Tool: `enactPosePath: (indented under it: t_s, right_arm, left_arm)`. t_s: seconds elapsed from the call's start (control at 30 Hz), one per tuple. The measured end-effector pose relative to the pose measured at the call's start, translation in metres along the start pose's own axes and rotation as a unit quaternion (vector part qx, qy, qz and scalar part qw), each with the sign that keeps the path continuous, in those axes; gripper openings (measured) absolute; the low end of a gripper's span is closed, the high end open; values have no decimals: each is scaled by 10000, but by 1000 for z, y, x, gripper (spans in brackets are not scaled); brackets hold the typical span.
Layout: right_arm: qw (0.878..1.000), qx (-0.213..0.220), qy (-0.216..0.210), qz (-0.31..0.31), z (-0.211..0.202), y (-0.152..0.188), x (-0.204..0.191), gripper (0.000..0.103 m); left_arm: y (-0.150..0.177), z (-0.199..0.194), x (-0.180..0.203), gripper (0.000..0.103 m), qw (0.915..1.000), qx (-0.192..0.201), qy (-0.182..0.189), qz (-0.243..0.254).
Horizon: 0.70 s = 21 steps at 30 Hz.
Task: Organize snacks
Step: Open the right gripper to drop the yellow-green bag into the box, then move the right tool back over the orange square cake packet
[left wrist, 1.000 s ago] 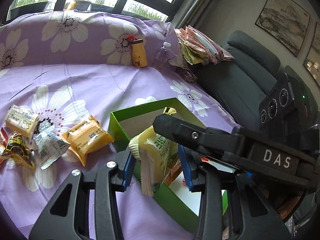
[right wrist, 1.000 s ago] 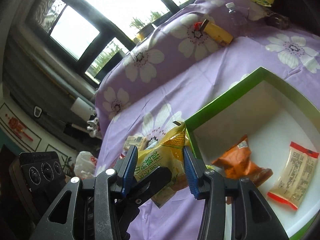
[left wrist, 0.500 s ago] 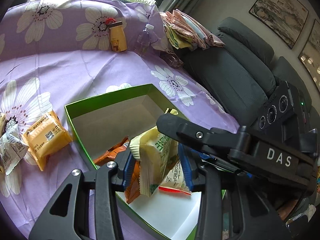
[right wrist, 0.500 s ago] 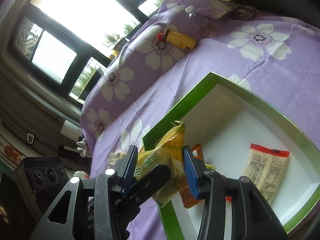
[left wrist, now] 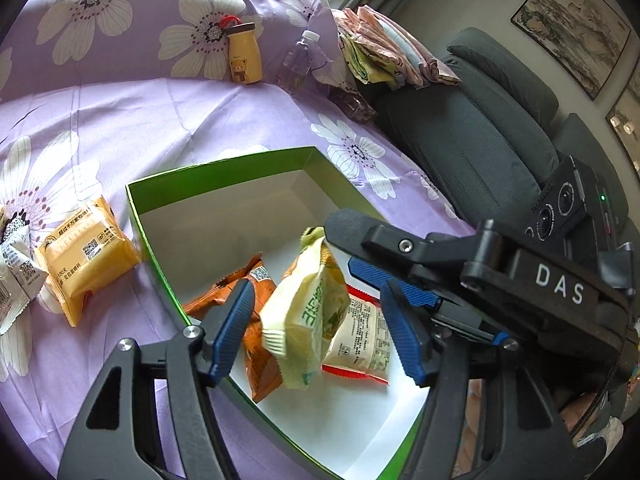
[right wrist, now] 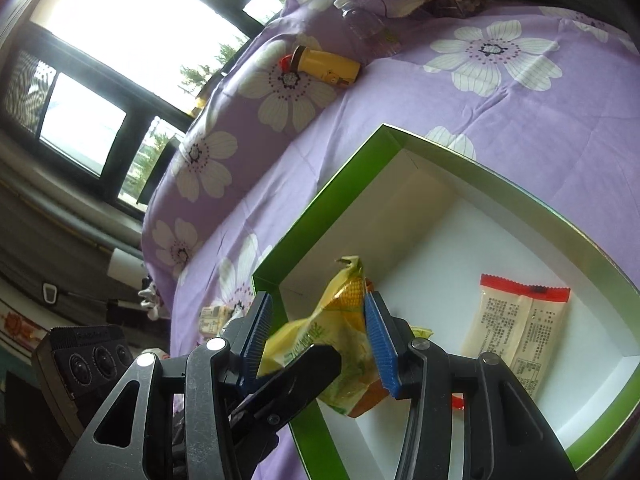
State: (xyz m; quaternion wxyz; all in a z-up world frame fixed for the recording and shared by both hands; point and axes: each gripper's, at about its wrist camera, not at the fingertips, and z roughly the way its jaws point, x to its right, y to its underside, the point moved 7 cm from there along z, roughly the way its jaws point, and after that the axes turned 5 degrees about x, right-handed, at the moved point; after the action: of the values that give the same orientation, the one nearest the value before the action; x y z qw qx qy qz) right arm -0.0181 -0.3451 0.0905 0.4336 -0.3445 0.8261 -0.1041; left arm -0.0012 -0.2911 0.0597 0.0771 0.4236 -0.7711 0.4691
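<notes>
A green box with a white inside (left wrist: 218, 170) lies on the purple flowered cloth; it also shows in the right wrist view (right wrist: 320, 208). A yellow corn snack bag (left wrist: 308, 312) hangs over the box between both pairs of blue pads. My left gripper (left wrist: 316, 332) is open around it, its pads apart from the bag. My right gripper (right wrist: 318, 340) has also spread; its right pad still touches the bag (right wrist: 336, 344). In the box lie an orange bag (left wrist: 240, 292) and a beige packet with red ends (right wrist: 520, 320).
An orange-yellow packet (left wrist: 86, 252) and a white packet (left wrist: 16, 280) lie on the cloth left of the box. A yellow bear bottle (left wrist: 244, 54), a water bottle (left wrist: 298, 60) and folded cloths (left wrist: 384, 52) stand at the back. A dark sofa (left wrist: 480, 128) is on the right.
Both grippers carried the yellow bag from the box's near edge to over its inside. Both jaws have spread wider, and the bag has tilted and sunk between the pads.
</notes>
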Motion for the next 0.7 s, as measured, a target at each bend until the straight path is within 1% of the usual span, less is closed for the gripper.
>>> enactPosePath:
  t_s: [0.07, 0.1, 0.13, 0.23, 0.27, 0.33, 0.43, 0.5, 0.6, 0.63, 0.7]
  right_arm:
    - [9998, 172, -108, -57, -6, -4, -5, 53]
    - [9995, 252, -181, -91, -9, -5, -9, 59]
    - [9991, 316, -241, -131, -11, -5, -12, 64]
    - [9984, 396, -327, -248, -13, -5, -21, 71]
    - [9982, 409, -345, -274, -13, -5, -24, 72]
    - [9980, 417, -361, -319, -12, -3, -28, 76]
    - [9979, 394, -301, -424, -9, 0, -35, 80]
    - [9976, 373, -219, -535, -5, 3, -40, 83]
    - [9968, 291, -152, -727, 2, 10, -51, 84]
    - [9965, 245, -174, -781, 4, 12, -54, 84]
    - [9955, 105, -385, -860, 8, 19, -65, 85]
  left_arm:
    - [-2, -7, -1, 75, 9998, 61, 122, -108]
    - [-4, -12, -2, 77, 9998, 117, 86, -121]
    - [-5, -17, -5, 80, 9998, 181, -9, -103]
    - [-8, -34, -14, 86, 9988, 378, -312, 16]
    - [-9, -40, -18, 87, 9983, 423, -397, 37]
    - [-9, -52, -29, 89, 9970, 508, -581, 16]
    - [-9, -72, -49, 93, 9939, 628, -899, -119]
    - [-8, -87, -62, 94, 9919, 711, -1037, -204]
    - [-2, -109, -80, 95, 9884, 782, -1262, -319]
    - [0, -116, -86, 95, 9871, 795, -1352, -330]
    - [4, -130, -99, 97, 9838, 842, -1539, -368]
